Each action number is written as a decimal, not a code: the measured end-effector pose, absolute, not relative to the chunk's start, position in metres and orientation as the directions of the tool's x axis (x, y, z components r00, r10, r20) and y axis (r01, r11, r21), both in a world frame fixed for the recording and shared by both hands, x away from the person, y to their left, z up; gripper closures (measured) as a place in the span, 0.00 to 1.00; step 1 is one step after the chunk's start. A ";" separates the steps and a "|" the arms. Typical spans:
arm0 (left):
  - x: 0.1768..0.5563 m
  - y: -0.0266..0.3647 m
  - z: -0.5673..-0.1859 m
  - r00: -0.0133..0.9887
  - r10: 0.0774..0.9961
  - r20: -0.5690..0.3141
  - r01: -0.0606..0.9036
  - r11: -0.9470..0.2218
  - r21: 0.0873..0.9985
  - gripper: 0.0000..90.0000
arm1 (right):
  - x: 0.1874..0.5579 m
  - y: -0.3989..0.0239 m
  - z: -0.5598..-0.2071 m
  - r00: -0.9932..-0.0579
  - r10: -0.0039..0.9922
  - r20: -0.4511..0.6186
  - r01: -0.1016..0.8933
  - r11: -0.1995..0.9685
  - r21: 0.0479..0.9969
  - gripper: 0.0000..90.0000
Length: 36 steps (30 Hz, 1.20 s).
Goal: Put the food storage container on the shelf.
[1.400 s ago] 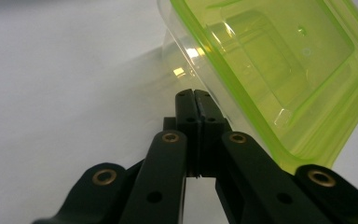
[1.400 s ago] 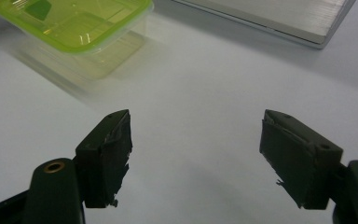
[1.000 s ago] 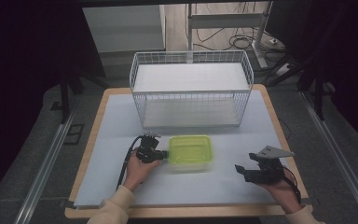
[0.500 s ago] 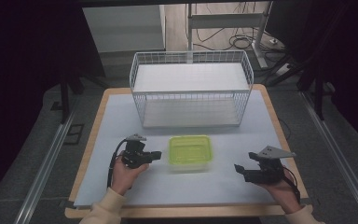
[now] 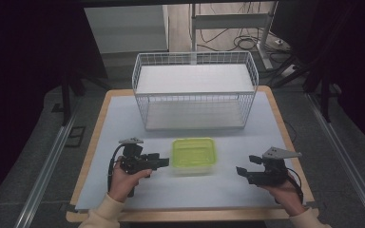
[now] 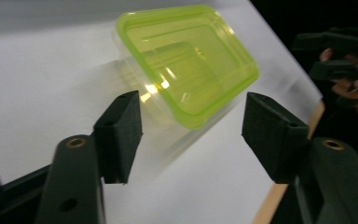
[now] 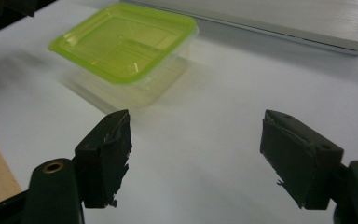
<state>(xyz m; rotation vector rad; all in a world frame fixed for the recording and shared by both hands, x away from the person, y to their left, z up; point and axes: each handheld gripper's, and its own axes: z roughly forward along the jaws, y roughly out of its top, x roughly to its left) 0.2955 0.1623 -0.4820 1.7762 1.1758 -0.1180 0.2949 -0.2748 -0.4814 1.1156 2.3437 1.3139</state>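
A clear plastic container with a lime-green lid sits closed on the pale mat in front of the wire basket. My left gripper lies level just left of the container, pointing at its side. Its jaws have just been opening and stand apart; in the left gripper view the container's near corner lies just ahead of them, untouched. My right gripper rests to the container's right, a short way off. Its jaws are wide open over bare mat, with the container ahead to the left.
The white wire basket, with a flat white liner, stands at the back middle of the table. The table's wooden rim frames the mat. Dark floor, rails and cables surround the table.
My left gripper drew back leftward from the container's left edge and its jaws, shut before, now stand apart. The container and the right gripper stayed put.
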 end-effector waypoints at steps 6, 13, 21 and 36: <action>0.296 0.166 -0.482 0.511 0.642 -0.572 0.767 -0.040 0.640 0.37 | 0.301 -0.267 -0.480 -0.697 0.687 0.206 0.526 0.294 0.798 0.31; 0.304 0.167 -0.488 0.468 0.646 -0.603 0.793 -0.006 0.609 0.39 | 0.321 -0.255 -0.477 -0.678 0.662 0.320 0.593 0.235 0.770 0.37; 0.317 0.162 -0.493 0.437 0.634 -0.638 0.811 0.029 0.585 0.41 | 0.346 -0.236 -0.480 -0.642 0.663 0.386 0.651 0.204 0.731 0.39; 0.345 0.147 -0.513 0.399 0.656 -0.640 0.846 0.006 0.533 0.44 | 0.371 -0.218 -0.490 -0.592 0.678 0.435 0.710 0.184 0.680 0.44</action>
